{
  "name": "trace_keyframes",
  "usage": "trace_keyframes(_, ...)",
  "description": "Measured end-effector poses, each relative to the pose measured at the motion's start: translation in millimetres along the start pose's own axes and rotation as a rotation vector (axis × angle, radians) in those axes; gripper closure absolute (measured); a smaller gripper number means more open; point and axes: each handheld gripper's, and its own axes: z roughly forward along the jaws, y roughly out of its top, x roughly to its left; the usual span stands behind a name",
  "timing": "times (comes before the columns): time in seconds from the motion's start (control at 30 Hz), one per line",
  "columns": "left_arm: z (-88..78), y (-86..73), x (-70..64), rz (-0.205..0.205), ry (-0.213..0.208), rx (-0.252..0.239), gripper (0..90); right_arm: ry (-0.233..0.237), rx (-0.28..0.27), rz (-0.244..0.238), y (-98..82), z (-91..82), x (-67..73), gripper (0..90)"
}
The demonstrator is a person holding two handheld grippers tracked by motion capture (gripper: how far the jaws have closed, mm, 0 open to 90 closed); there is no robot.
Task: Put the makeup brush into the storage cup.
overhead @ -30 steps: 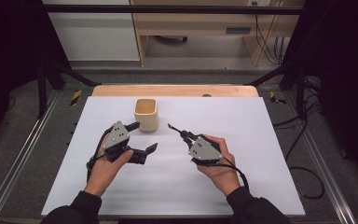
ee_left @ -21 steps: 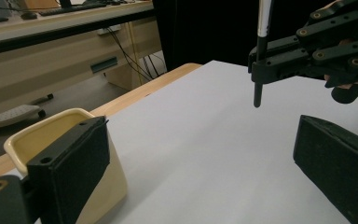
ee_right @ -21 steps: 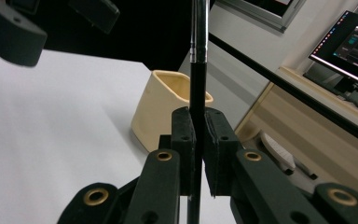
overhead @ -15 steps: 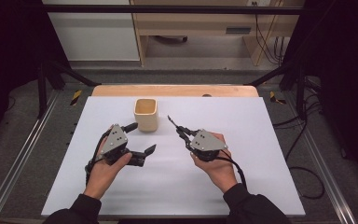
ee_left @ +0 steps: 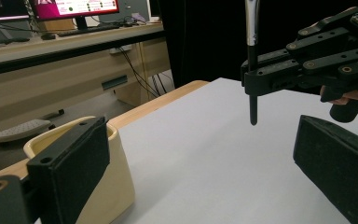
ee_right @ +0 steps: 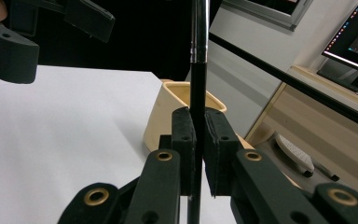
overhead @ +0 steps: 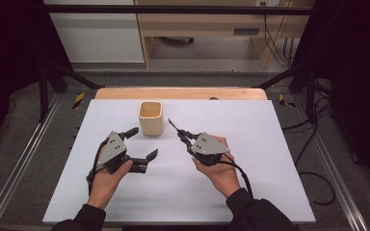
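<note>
Right gripper (overhead: 179,134) clamped on pen (ee_right: 198,70), cup (overhead: 151,118) just ahead, left gripper (overhead: 142,143) jaws apart (empty), so drop-in still pending.

White table (overhead: 270,159), monitor (ee_left: 77,6), keyboard (ee_left: 100,31), wooden desk (ee_left: 51,74)

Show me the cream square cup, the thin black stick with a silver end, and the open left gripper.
Cream square cup (overhead: 151,123), high view, front wall.
Thin black stick (ee_right: 197,84), right gripper view, black shaft above the pads.
Left gripper (overhead: 142,143), high view, gap between its open fingertips.
</note>
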Motion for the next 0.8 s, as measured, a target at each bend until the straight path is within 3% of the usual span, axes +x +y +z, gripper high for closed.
trace_keyframes(0.5,-22.8,-19.0,16.6,-0.009,0.02,-0.016,3.3,0.0,0.015,-0.004,0.6,4.6,-0.1,83.5)
trace_keyframes(0.63,-29.1,-25.1,18.8,-0.025,0.044,-0.012,3.1,-0.004,0.018,0.008,-0.5,6.6,0.2,83.5)
trace_keyframes(0.8,-39.9,-32.6,21.0,-0.013,0.085,0.01,2.0,-0.003,0.019,0.013,-1.8,9.1,1.9,83.5)
